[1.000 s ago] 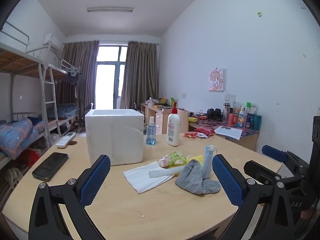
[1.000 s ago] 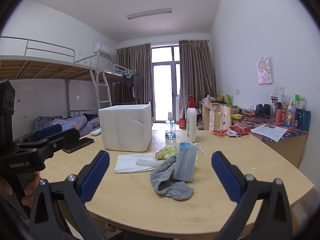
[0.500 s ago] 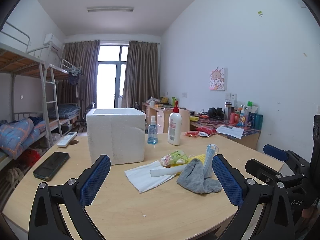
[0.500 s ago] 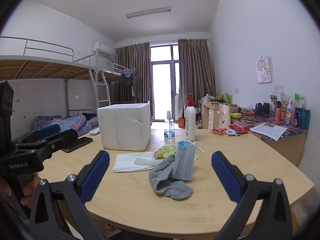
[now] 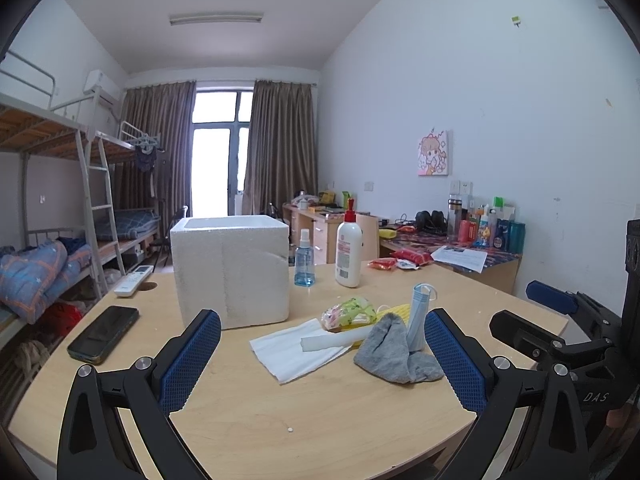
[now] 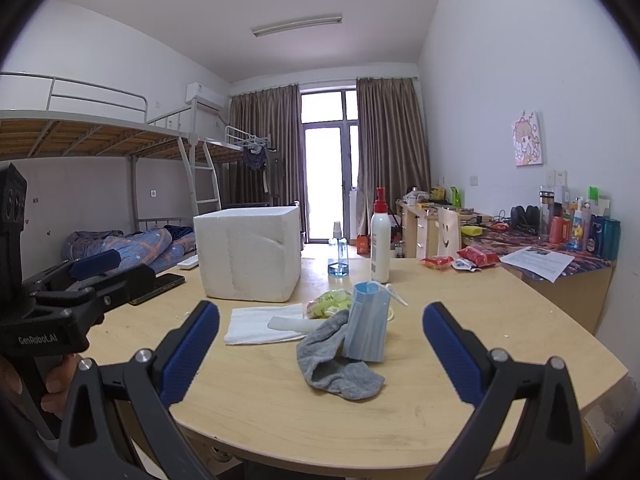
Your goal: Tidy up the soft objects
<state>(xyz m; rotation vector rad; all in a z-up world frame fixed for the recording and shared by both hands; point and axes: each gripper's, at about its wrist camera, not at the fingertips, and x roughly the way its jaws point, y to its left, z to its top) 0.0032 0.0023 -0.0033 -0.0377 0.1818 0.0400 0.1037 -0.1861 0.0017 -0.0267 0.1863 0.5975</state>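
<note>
A pile of soft things lies mid-table: a grey sock (image 5: pixel 396 354) (image 6: pixel 334 358), a blue face mask (image 5: pixel 420 318) (image 6: pixel 368 326) standing up against it, a white folded cloth (image 5: pixel 292 350) (image 6: pixel 256 322), a white roll (image 5: pixel 334 340) and a green-yellow packet (image 5: pixel 350 312) (image 6: pixel 330 304). A white foam box (image 5: pixel 232 270) (image 6: pixel 250 252) stands behind them, open at the top. My left gripper (image 5: pixel 322 362) is open and empty, held near the table's front edge. My right gripper (image 6: pixel 320 354) is open and empty, facing the sock and mask.
A black phone (image 5: pixel 104 332) and a white remote (image 5: pixel 134 274) lie at the table's left. A small spray bottle (image 5: pixel 304 258) and a lotion bottle (image 5: pixel 349 250) stand behind the pile. Red snack packets (image 6: pixel 460 258) lie at the far right. Bunk beds stand at the left, a cluttered desk at the right.
Both views have shifted only slightly; the grippers hover with small drift. Nothing on the table has moved.
</note>
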